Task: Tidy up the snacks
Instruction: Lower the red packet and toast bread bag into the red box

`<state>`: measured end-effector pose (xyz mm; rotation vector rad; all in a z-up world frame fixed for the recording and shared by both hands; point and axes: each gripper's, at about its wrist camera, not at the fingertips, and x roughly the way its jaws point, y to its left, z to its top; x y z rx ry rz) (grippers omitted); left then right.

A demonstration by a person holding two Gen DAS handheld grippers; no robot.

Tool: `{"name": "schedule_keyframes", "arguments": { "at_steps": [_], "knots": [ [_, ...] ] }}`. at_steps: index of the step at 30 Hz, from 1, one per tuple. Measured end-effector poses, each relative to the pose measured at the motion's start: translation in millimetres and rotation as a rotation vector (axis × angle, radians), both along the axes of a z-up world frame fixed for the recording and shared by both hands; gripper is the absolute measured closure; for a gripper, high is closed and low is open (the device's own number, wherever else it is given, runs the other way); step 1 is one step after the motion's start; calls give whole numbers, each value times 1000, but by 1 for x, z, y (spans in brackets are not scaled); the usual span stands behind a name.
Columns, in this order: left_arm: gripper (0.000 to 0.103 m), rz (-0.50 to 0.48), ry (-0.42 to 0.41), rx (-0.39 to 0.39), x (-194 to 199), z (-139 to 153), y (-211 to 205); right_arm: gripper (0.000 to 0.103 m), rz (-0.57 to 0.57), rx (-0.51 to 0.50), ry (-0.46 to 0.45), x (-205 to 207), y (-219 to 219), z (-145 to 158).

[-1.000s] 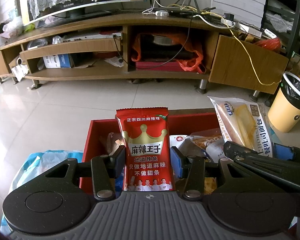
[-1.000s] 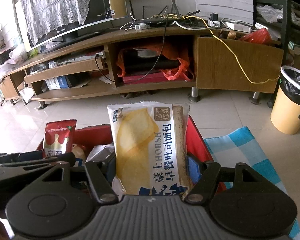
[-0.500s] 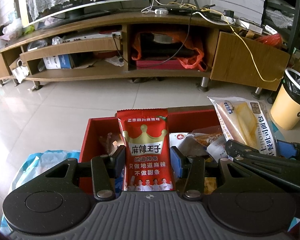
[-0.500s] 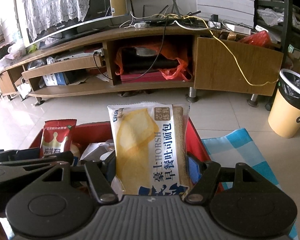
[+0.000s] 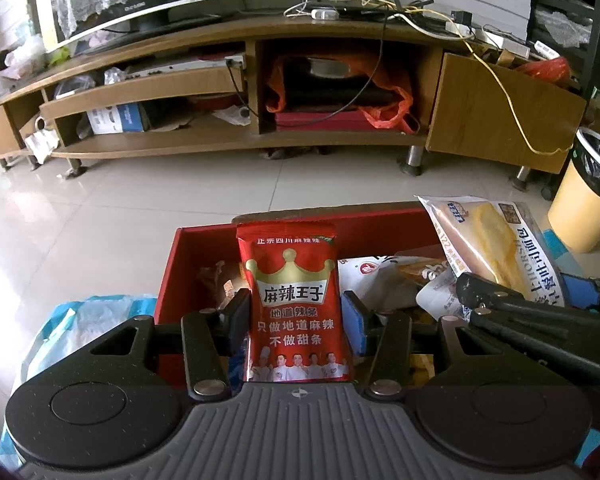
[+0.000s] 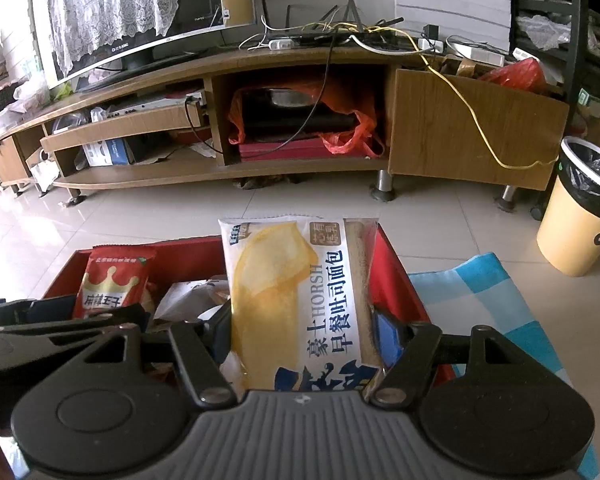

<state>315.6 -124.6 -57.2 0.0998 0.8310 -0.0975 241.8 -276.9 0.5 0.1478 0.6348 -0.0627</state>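
the lower end of the red spicy snack packet [image 5: 296, 300] is hidden behind the left claw [image 5: 296, 312], which is clamped on it above the red box [image 5: 204, 236]. the right claw [image 6: 302, 330] is clamped on the bread packet [image 6: 300, 300], its bottom also cut off. the other snacks in the box are hard to identify. under the box lies a blue checked cloth [image 6: 488, 300]; beyond it are the tiled floor [image 5: 140, 200] and a wooden tv stand [image 5: 340, 80].
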Motion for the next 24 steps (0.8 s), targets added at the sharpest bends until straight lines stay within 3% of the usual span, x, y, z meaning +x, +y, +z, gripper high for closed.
{"name": "schedule_keyframes", "arguments": {
  "at_steps": [10, 18, 24],
  "knots": [
    [46, 8, 24, 34, -4, -1, 1, 38, 12, -42, 15, -3, 10, -1],
    [33, 53, 63, 39, -8, -4, 7, 37, 15, -44, 31, -7, 11, 2],
    [33, 69, 83, 35, -9, 0, 14, 36, 30, -37, 30, -7, 13, 3]
  ]
}}
